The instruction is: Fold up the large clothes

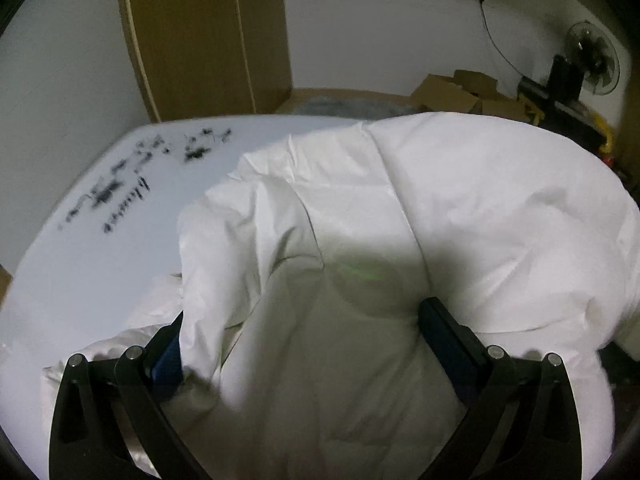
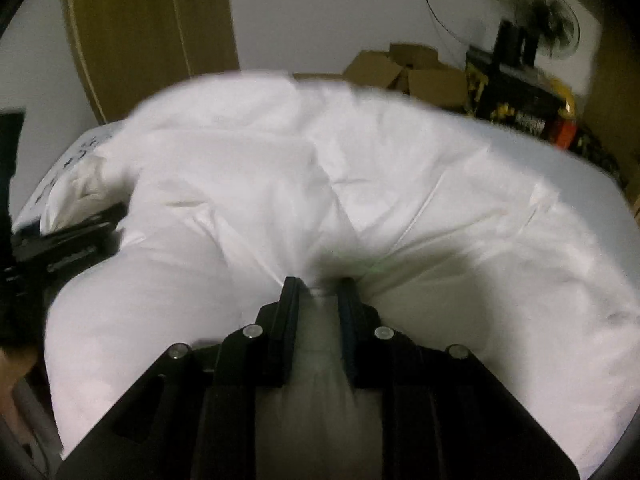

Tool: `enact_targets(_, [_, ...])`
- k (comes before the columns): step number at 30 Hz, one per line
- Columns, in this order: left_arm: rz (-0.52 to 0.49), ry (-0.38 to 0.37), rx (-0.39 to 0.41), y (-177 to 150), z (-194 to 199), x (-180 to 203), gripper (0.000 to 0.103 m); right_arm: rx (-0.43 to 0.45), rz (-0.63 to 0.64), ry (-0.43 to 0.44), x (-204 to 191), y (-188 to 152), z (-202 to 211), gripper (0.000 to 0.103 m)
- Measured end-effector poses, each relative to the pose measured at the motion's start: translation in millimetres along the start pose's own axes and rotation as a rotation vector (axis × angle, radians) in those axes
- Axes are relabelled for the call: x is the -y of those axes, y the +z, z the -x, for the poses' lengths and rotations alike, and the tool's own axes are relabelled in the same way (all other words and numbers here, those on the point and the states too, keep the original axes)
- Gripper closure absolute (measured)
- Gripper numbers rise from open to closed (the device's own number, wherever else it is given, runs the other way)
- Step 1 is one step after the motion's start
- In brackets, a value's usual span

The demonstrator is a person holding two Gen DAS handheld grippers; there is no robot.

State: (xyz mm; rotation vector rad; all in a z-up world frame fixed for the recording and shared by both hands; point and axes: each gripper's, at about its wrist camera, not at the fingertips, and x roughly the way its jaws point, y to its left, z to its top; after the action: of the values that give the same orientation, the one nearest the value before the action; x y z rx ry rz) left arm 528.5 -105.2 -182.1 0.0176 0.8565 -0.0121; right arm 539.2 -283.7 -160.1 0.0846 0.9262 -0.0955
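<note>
Both grippers hold the white garment [image 2: 360, 184], which billows toward 12 o'clock over the white table [image 1: 80, 248]. Your right gripper [image 2: 318, 284] pinches a narrow gather; your left gripper [image 1: 300, 328] stands wide, fabric bunched between its jaws at your 9 o'clock.

- Left gripper [image 1: 304, 320] — white garment [image 1: 400, 208] drapes over its fingertips, so their grip can't be told.
- Dark marks [image 1: 120, 188] on the table, ahead-left of it, too smeared to read.
- Fan [image 2: 548, 20], far ahead-right of the right gripper [image 2: 318, 284] — blurred.
</note>
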Motion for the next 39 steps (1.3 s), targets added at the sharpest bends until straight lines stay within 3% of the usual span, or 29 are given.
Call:
enact_targets(1, [-0.005, -0.018, -0.011, 1, 1, -2, 0.000, -0.014, 0.008, 0.000, 0, 3, -1, 0.082])
enact_targets(3, [0.021, -0.128, -0.021, 3, 20, -22, 0.000, -0.046, 0.003, 0.025, 4, 8, 6, 0.079])
enact_targets(5, [0.077, -0.226, 0.024, 1, 53, -52, 0.000, -0.058, -0.092, 0.125, 22, 15, 21, 0.055])
enact_targets(6, [0.090, -0.249, 0.039, 0, 64, -61, 0.000, -0.051, -0.135, 0.161, 29, 19, 29, 0.027])
enact_targets(7, [0.111, -0.282, 0.059, -3, 84, -80, 0.000, -0.024, -0.171, 0.182, 33, 29, 42, 0.015])
enact_targets(8, [0.131, -0.296, 0.069, -7, 99, -95, 0.000, 0.001, -0.173, 0.176, 33, 37, 50, 0.015])
enact_targets(9, [0.144, -0.301, 0.071, -7, 107, -107, 0.000, 0.029, -0.169, 0.158, 31, 47, 56, 0.016])
enact_targets(11, [0.176, -0.316, 0.063, -18, 127, -132, 0.000, 0.069, -0.164, 0.154, 18, 78, 59, 0.037])
enact_targets(12, [0.193, -0.329, 0.049, -26, 136, -144, 0.000, 0.041, -0.173, 0.142, 12, 89, 50, 0.065])
enact_targets(13, [0.205, -0.345, 0.029, -33, 143, -152, 0.000, 0.011, -0.183, 0.140, 7, 96, 41, 0.085])
enact_targets(15, [0.227, -0.373, 0.005, -46, 153, -164, 0.000, -0.078, -0.224, 0.158, -9, 109, 5, 0.088])
enact_targets(18, [0.247, -0.394, -0.001, -68, 168, -179, 0.000, -0.190, -0.236, 0.074, -17, 95, -56, 0.090])
enact_targets(19, [0.251, -0.395, -0.003, -73, 170, -182, 0.000, -0.172, -0.263, 0.082, -17, 85, -65, 0.095])
enact_targets(23, [0.296, -0.409, -0.024, -89, 171, -206, 0.000, -0.183, -0.185, 0.029, -32, 83, -43, 0.095])
enact_targets(25, [0.326, -0.419, -0.026, -98, 171, -217, 0.000, -0.103, -0.176, 0.077, -33, 62, 6, 0.095])
enact_targets(27, [0.352, -0.427, -0.024, -102, 168, -221, 0.000, -0.143, -0.171, 0.093, -36, 26, 28, 0.095])
enact_targets(29, [0.369, -0.432, -0.044, -100, 153, -216, 0.000, -0.187, -0.176, 0.124, -35, -3, 13, 0.098])
enact_targets(31, [0.388, -0.457, -0.095, -99, 140, -207, 0.000, -0.142, -0.128, 0.085, -37, -12, -4, 0.101])
enact_targets(34, [0.421, -0.511, -0.130, -108, 139, -202, 0.000, -0.163, -0.190, 0.115, -30, -11, 13, 0.101])
enact_targets(37, [0.419, -0.499, -0.135, -118, 137, -206, 0.000, -0.118, -0.180, 0.100, -32, -35, 46, 0.101])
enact_targets(39, [0.463, -0.493, -0.173, -122, 125, -210, 0.000, -0.167, -0.194, 0.100, -32, -53, 22, 0.103])
